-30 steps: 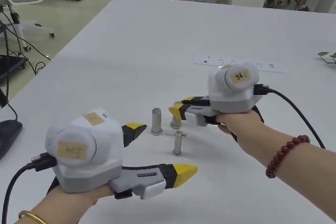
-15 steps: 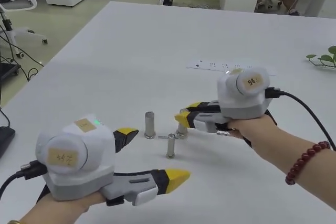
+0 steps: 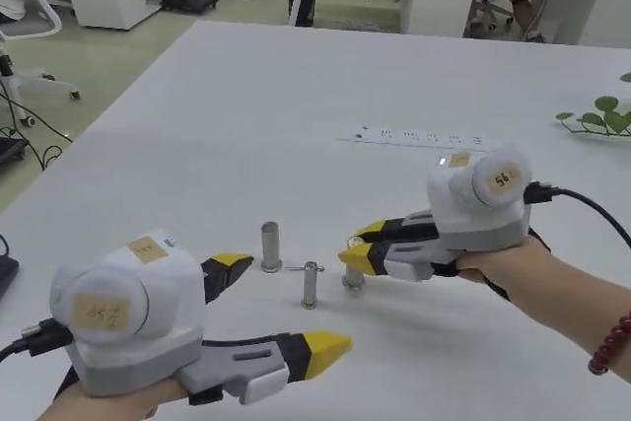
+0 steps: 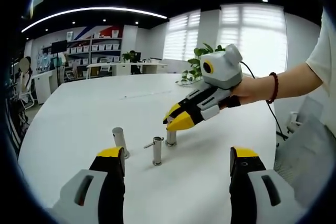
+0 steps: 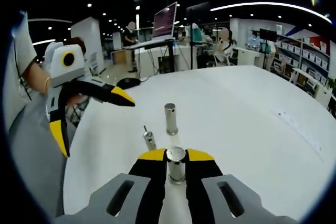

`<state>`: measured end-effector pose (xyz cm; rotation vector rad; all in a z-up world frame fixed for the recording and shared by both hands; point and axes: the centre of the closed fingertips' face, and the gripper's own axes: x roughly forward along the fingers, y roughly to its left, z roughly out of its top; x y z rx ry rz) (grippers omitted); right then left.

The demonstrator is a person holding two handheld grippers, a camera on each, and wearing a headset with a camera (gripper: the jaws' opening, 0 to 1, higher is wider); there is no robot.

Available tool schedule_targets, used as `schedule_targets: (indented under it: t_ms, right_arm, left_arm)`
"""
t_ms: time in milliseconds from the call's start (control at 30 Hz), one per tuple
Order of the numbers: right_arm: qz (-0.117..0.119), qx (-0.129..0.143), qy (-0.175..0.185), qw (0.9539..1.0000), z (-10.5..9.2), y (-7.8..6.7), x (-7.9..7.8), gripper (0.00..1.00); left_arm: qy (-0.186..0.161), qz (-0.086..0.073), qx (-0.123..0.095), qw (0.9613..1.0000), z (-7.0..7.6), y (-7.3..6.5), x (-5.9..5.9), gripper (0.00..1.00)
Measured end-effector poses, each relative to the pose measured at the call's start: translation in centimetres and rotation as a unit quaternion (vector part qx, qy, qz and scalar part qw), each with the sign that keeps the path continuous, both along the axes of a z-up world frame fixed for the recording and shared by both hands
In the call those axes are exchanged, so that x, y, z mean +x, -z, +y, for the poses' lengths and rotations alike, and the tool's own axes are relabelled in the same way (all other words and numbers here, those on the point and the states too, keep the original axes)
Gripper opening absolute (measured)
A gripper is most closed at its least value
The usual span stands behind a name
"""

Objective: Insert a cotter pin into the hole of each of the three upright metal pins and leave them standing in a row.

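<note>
Three upright metal pins stand on the white table (image 3: 197,145). The left pin (image 3: 270,244) (image 4: 119,140) (image 5: 170,118) is bare. Through the top of the middle pin (image 3: 310,283) (image 4: 156,150) (image 5: 150,139) runs a thin cotter pin (image 3: 294,267) (image 4: 149,144). My right gripper (image 3: 357,248) (image 5: 176,156) is shut on the third pin (image 3: 353,279) (image 5: 176,165) (image 4: 171,138), just right of the middle one. That same right gripper (image 4: 178,120) comes in from the right in the left gripper view. My left gripper (image 3: 281,303) (image 4: 177,156) (image 5: 94,124) hangs open and holds nothing, on the near side of the pins.
A white power strip (image 3: 419,135) lies farther back on the table, and a small plant (image 3: 601,115) sits at the right edge. A black cable (image 3: 592,209) trails from the right gripper. The table's left edge drops to a floor with chairs and cabinets.
The right gripper has brought its pin from behind the other two to the right side of the middle pin. The left gripper stays open near the front. The head camera has shifted.
</note>
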<state>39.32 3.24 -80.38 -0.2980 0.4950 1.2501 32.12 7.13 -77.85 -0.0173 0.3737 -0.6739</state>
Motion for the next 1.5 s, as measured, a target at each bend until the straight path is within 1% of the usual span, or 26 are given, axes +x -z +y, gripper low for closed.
schedule_targets:
  t_ms: [67, 233, 300, 400, 567, 667, 767, 933, 1000, 1167, 1300, 1333, 1400, 1467, 1500]
  right_arm:
    - [0.007, 0.008, -0.012, 0.9999, -0.1, 0.0, -0.7, 0.13]
    - [0.013, 0.012, -0.043, 0.9989, -0.5, 0.2, -2.2, 0.13]
    - [0.016, 0.016, -0.055, 0.9982, -0.5, 0.2, -2.8, 0.13]
    - [0.017, 0.018, -0.069, 0.9973, -0.6, 0.3, -3.6, 0.13]
    - [0.015, 0.019, -0.082, 0.9963, -0.6, 0.4, -4.4, 0.13]
    - [0.016, 0.019, -0.088, 0.9958, -0.6, 0.5, -4.7, 0.13]
    - [0.009, 0.013, -0.097, 0.9951, -0.6, 0.7, -5.1, 0.13]
    - [0.010, 0.009, -0.106, 0.9943, -0.6, 1.1, -5.6, 0.13]
    - [0.006, 0.005, -0.110, 0.9939, -0.6, 1.2, -5.7, 0.13]
    - [0.009, 0.008, -0.113, 0.9935, -0.7, 1.3, -5.8, 0.13]
    - [0.000, 0.004, -0.124, 0.9923, -0.8, 1.3, -6.0, 0.14]
    - [0.001, 0.004, -0.124, 0.9923, -0.8, 1.3, -6.0, 0.14]
    - [0.016, 0.006, -0.120, 0.9926, -0.8, 1.4, -6.0, 0.15]
    - [0.015, 0.006, -0.120, 0.9927, -0.7, 1.3, -6.0, 0.16]
    - [0.014, 0.002, -0.121, 0.9926, -0.7, 1.4, -6.0, 0.16]
  left_arm:
    - [0.002, -0.002, 0.000, 1.0000, 0.0, -0.2, -0.1, 0.82]
    - [0.012, -0.011, 0.007, 0.9998, -0.3, -0.6, -0.5, 0.82]
    - [0.018, -0.016, 0.014, 0.9996, -0.5, -0.7, -0.7, 0.81]
    - [0.023, -0.016, 0.018, 0.9994, -0.7, -0.5, -0.9, 0.81]
    - [0.025, -0.015, 0.017, 0.9994, -0.9, -0.5, -1.0, 0.81]
    - [0.027, -0.016, 0.016, 0.9994, -1.1, -0.6, -1.1, 0.81]
    - [0.029, -0.016, 0.017, 0.9993, -1.1, -0.6, -1.2, 0.80]
    - [0.033, -0.016, 0.018, 0.9992, -1.3, -0.6, -1.3, 0.78]
    - [0.034, -0.018, 0.020, 0.9991, -1.3, -0.5, -1.3, 0.78]
    - [0.034, -0.016, 0.022, 0.9991, -1.3, -0.4, -1.3, 0.78]
    - [0.029, -0.013, 0.019, 0.9993, -1.1, -0.3, -1.4, 0.78]
    - [0.028, -0.012, 0.019, 0.9993, -1.1, -0.3, -1.4, 0.78]
    - [0.027, -0.012, 0.019, 0.9994, -1.1, -0.3, -1.4, 0.79]
    - [0.025, -0.011, 0.018, 0.9995, -1.0, -0.3, -1.3, 0.79]
    - [0.023, -0.011, 0.017, 0.9995, -0.9, -0.3, -1.3, 0.79]
